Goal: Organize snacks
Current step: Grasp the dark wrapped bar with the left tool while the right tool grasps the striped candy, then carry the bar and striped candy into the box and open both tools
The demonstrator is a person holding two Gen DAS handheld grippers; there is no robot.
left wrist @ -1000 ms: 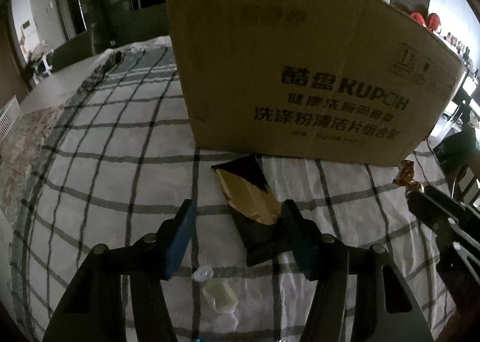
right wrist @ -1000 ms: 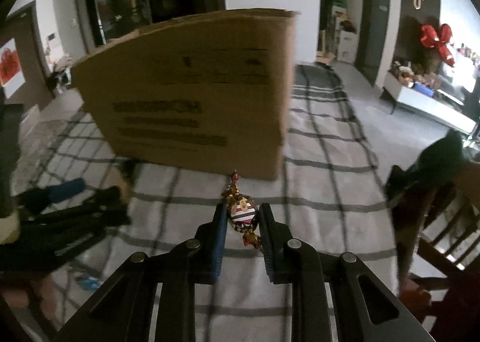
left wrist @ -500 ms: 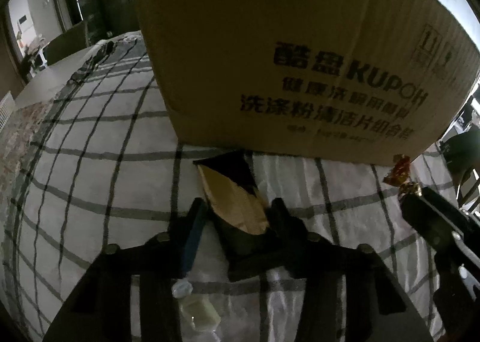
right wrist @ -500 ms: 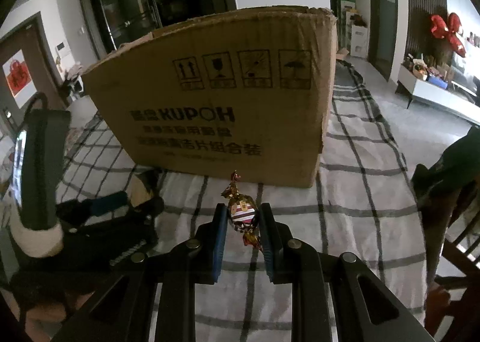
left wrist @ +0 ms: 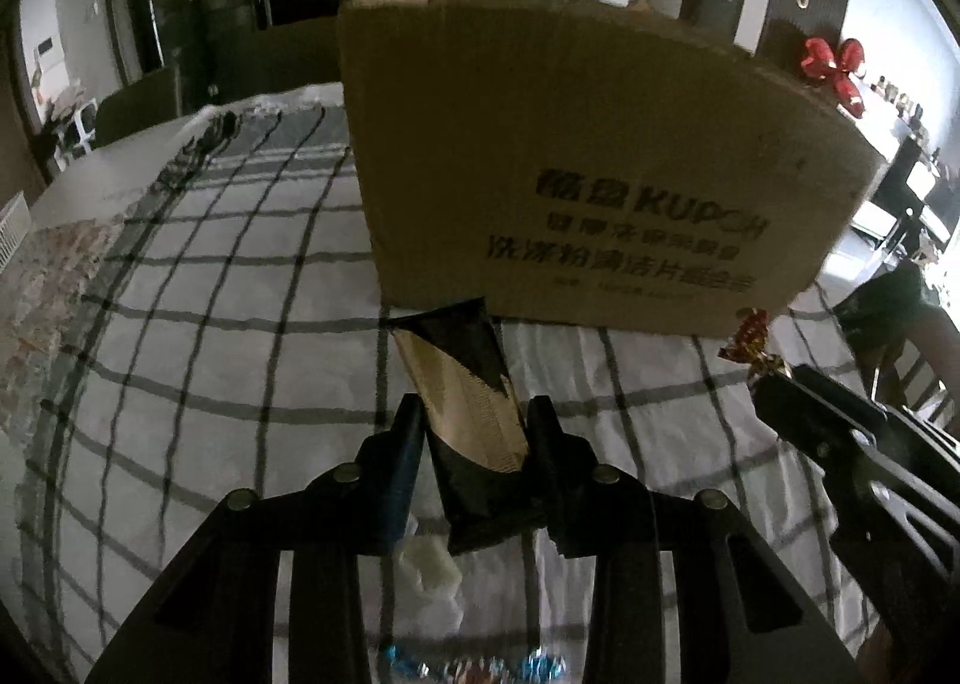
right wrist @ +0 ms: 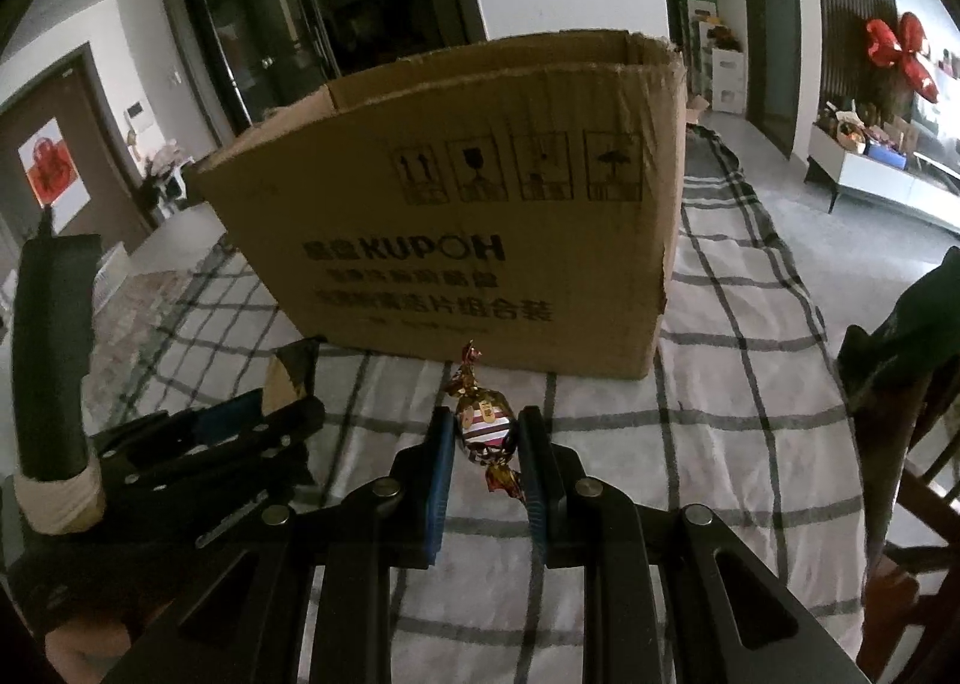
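Observation:
My left gripper (left wrist: 474,420) is shut on a black and gold snack packet (left wrist: 465,390) and holds it above the checked tablecloth, in front of the cardboard box (left wrist: 570,174). My right gripper (right wrist: 483,432) is shut on a striped wrapped candy (right wrist: 483,429) with gold twisted ends, also lifted, facing the box (right wrist: 480,216). The candy shows in the left wrist view (left wrist: 750,345) at the tip of the right gripper. The left gripper with the packet shows in the right wrist view (right wrist: 282,396) at the left.
The box is open at the top and stands on a table with a white and black checked cloth (left wrist: 210,324). A small clear wrapped sweet (left wrist: 429,564) and shiny wrappers (left wrist: 468,669) lie under the left gripper. A chair back (right wrist: 900,384) stands at the right.
My left gripper has shut on the snack packet and lifted it off the cloth, pulling back from the box. My right gripper still holds the candy and has risen slightly.

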